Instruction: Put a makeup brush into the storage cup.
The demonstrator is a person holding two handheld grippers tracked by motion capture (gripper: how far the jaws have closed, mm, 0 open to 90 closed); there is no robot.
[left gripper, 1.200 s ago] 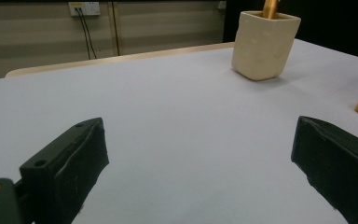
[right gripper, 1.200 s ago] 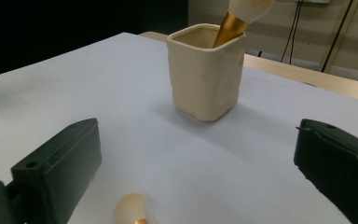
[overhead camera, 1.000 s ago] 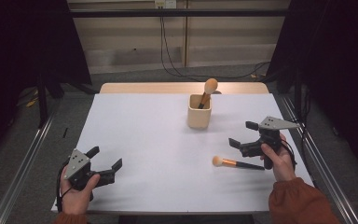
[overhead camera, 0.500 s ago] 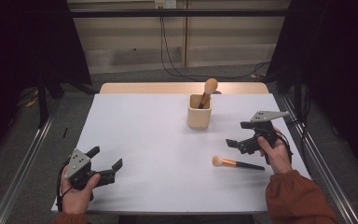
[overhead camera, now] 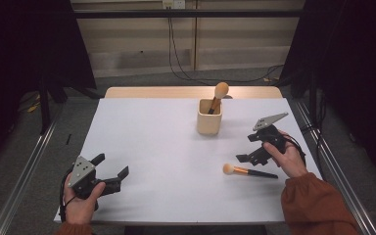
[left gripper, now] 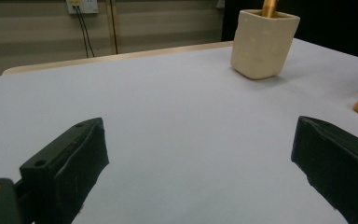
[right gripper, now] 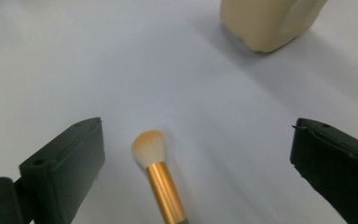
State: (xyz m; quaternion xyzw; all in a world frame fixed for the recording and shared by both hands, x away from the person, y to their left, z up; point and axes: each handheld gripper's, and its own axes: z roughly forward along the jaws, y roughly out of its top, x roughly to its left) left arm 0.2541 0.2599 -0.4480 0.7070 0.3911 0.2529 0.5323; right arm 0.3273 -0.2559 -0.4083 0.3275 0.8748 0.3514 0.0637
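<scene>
Lying flat on the white table (overhead camera: 152, 127), near right: a makeup brush (overhead camera: 248, 171), bristles toward the left, handle toward the right hand. Hovering just above and beyond it, the right gripper (overhead camera: 252, 149), jaws spread wide and empty, tilted down so the brush head falls between them, probably lining up for a pick. Farther off, mid-table: a cream cup (overhead camera: 209, 116) standing upright, already holding a second brush (overhead camera: 219, 94), likely the goal. Parked at the near left corner, the left gripper (overhead camera: 113, 171), also wide and empty, well apart from everything.
</scene>
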